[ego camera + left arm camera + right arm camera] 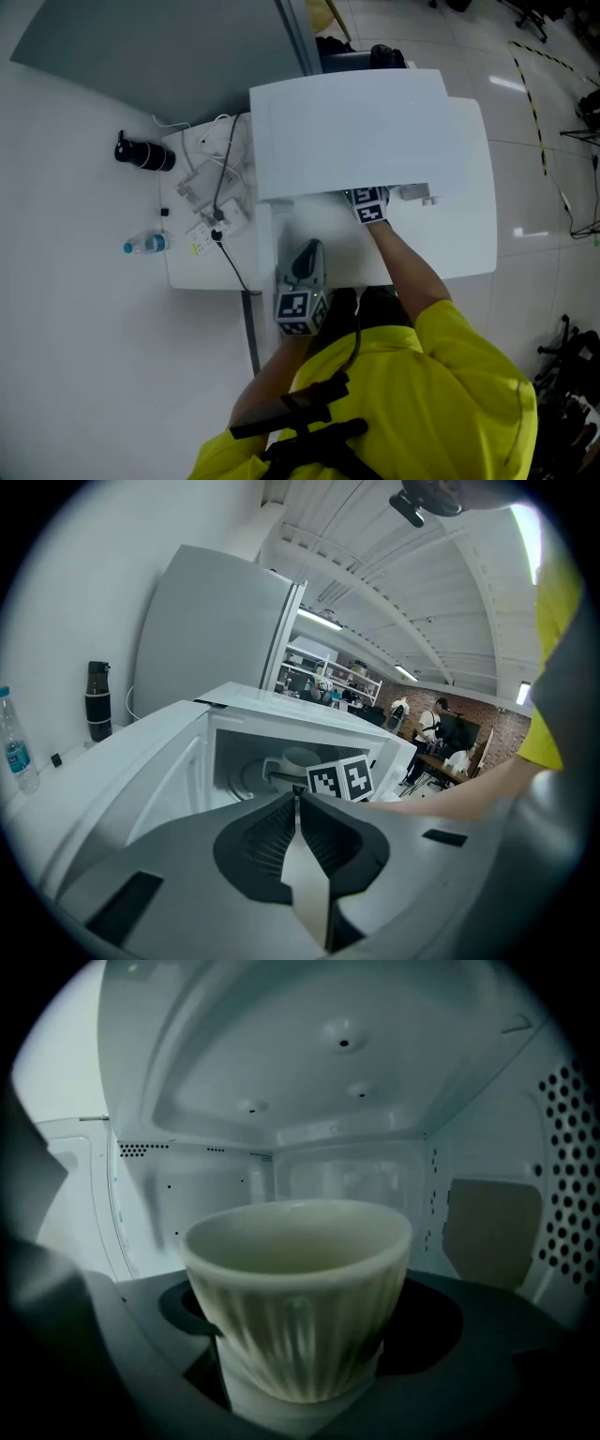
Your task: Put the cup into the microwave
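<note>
A pale ribbed cup sits between the jaws of my right gripper, which is shut on it. Cup and gripper are inside the cavity of the white microwave, with the back wall close behind. In the left gripper view the cup shows inside the opening, behind the right gripper's marker cube. From above, only that cube shows under the microwave's top edge. My left gripper waits outside in front of the open door, its jaws shut on nothing. Whether the cup rests on the floor is hidden.
Left of the microwave the white table carries a power strip with cables. A black bottle and a small water bottle stand further left. People work at desks far behind.
</note>
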Demonstrator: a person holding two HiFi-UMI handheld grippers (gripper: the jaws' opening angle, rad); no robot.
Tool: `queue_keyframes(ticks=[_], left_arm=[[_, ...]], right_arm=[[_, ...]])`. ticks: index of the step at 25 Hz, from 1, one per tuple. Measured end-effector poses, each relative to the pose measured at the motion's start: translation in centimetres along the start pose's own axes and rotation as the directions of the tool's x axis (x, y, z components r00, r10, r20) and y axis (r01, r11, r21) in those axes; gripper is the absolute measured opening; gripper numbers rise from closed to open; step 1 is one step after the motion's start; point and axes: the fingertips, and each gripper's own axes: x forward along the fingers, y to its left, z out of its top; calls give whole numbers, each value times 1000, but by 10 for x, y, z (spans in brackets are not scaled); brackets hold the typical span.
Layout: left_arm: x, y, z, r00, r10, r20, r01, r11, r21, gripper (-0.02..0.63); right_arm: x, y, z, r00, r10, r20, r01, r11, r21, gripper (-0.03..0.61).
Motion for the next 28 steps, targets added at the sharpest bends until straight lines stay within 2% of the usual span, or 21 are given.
queue_keyframes(ticks=[3, 6, 8, 11, 12, 13, 15, 16, 18, 19, 24, 26, 28], left_arm=[[1, -3, -3, 1000, -8, -10, 8, 1000, 0, 15], [-1, -8, -4, 1000, -22, -10, 21, 1000, -4, 15], [-3, -10, -3, 1000, -27, -4, 28, 1000, 4, 15], [-7, -17, 2, 999, -52, 10, 52, 999, -2, 15], [-10, -21, 4, 998, -64, 16, 64, 998, -5, 15], [-13, -24, 6, 997, -76, 23, 76, 997, -7, 15], [-25, -30, 8, 995, -98, 33, 99, 995, -10, 15], [-33, -32, 9, 993, -110, 39, 111, 994, -10, 16], [-50, -37, 11, 989, -133, 58, 134, 991, -7, 15], [-58, -40, 13, 987, -144, 68, 145, 989, -8, 15], [-90, -64, 24, 966, -231, 118, 237, 971, -34, 15], [-98, -75, 29, 952, -269, 143, 278, 959, -45, 15], [-103, -84, 33, 939, -303, 165, 315, 948, -50, 15]], right_arm=[[-3, -2, 0, 1000, 6, 5, -6, 1000, 11, 497], [-20, 0, -16, 1000, 14, -20, -13, 999, 41, 518], [-49, 13, -27, 998, 61, -24, -59, 994, 94, 505], [-122, 41, -30, 988, 153, -10, -149, 972, 182, 463], [-152, 51, -27, 984, 179, -4, -174, 963, 204, 441], [-181, 60, -20, 980, 200, 9, -197, 955, 224, 348], [-238, 76, 5, 974, 222, 50, -227, 935, 273, 252], [-263, 80, 21, 972, 223, 75, -236, 926, 295, 171], [-302, 83, 52, 968, 218, 124, -245, 925, 291, 83], [-316, 79, 67, 968, 205, 146, -239, 930, 280, 7], [-364, 38, 124, 972, 26, 234, -88, 962, 257, 5], [-377, 39, 130, 970, -2, 243, -62, 965, 256, 5], [-386, 47, 119, 973, -20, 230, -52, 952, 302, 5]])
